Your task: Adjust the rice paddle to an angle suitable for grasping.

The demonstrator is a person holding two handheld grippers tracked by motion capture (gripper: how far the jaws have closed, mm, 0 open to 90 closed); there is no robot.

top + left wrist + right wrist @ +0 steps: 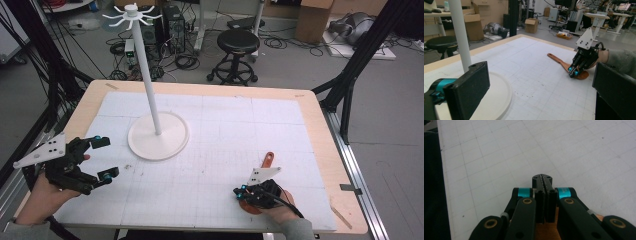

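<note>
Left hand-held gripper (102,157) spread wide above the mat; right hand-held gripper (239,192) pressed together over wooden spatula (268,161).

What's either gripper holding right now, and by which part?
The left gripper is open and holds nothing. The right gripper is shut over the wooden spatula's blade end, but a real grip cannot be told.

Right tongs (545,179) at frame centre-bottom, jaws pressed together w/ no gap, over white gridded desk (499,152); brown wood (547,230) beneath at bottom.
</note>
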